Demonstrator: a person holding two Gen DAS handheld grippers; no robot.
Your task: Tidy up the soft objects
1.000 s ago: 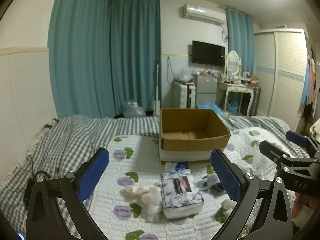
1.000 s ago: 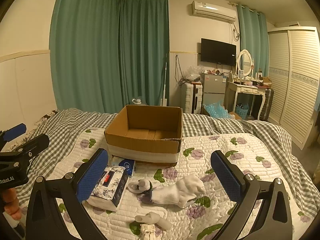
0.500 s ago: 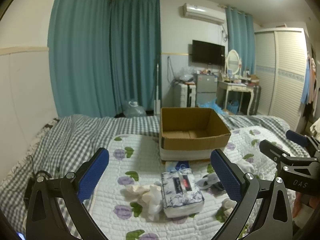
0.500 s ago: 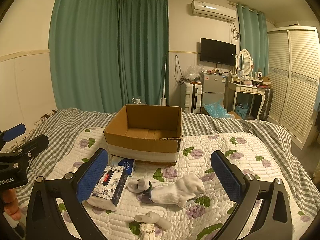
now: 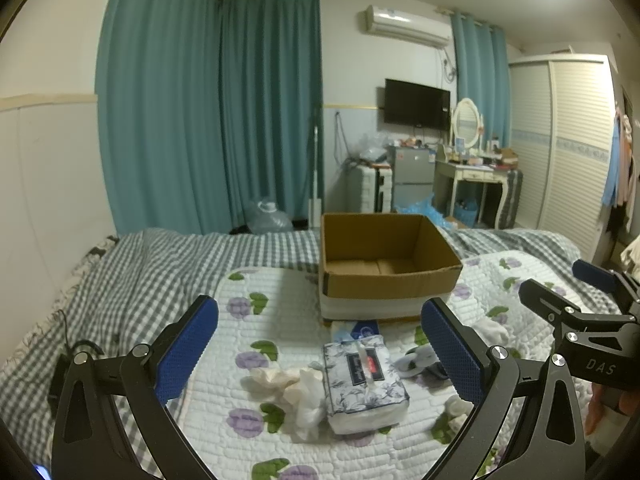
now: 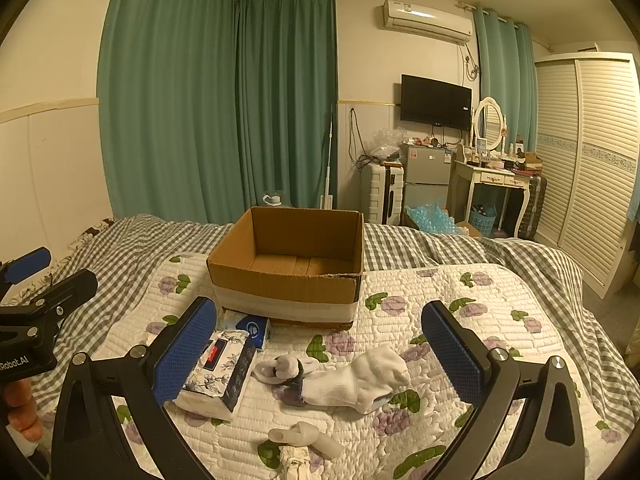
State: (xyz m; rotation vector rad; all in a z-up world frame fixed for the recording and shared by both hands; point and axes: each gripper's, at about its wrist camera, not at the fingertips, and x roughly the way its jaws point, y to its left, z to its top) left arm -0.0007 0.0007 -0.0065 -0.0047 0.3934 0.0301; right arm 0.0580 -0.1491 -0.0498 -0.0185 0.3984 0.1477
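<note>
From the left wrist view, the left gripper (image 5: 320,346) hangs above the bed (image 5: 132,276) with its jaws spread wide and nothing between them. The tissue pack (image 5: 364,386) lies on the quilt just in front of the open cardboard box (image 5: 386,276), with a crumpled white cloth (image 5: 294,390) touching its left side.

From the right wrist view, the right gripper (image 6: 320,350) is likewise wide apart and empty. A white sock (image 6: 360,380) lies in front of the cardboard box (image 6: 288,276), right of the tissue pack (image 6: 218,374).
</note>
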